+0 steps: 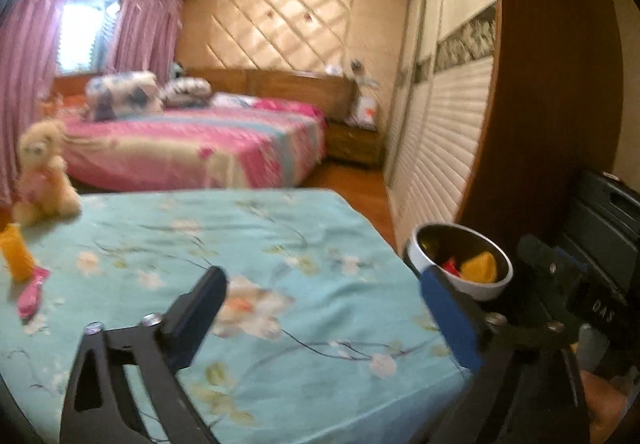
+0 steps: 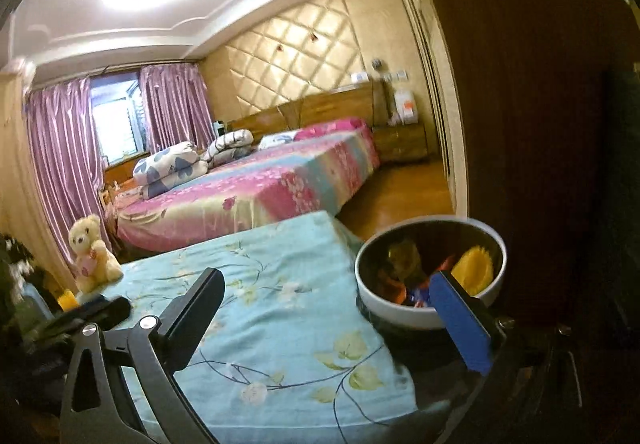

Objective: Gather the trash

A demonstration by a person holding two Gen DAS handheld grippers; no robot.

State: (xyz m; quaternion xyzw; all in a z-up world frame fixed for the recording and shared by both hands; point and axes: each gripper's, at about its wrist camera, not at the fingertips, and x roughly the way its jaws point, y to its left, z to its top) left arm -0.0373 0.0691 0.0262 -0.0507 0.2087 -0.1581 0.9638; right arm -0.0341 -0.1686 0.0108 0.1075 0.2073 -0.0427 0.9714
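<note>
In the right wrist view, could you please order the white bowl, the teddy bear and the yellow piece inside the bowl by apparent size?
1. White bowl, largest, though it sits nearest the camera.
2. Teddy bear, smaller, but farther back, so its true size against the bowl is unsure.
3. Yellow piece, smallest, lying inside the bowl.

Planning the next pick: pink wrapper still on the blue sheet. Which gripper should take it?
Probably left. The pink wrapper lies beside the orange cup in the left wrist view; the right wrist view doesn't show it. Both the left gripper and right gripper are open and empty.
</note>
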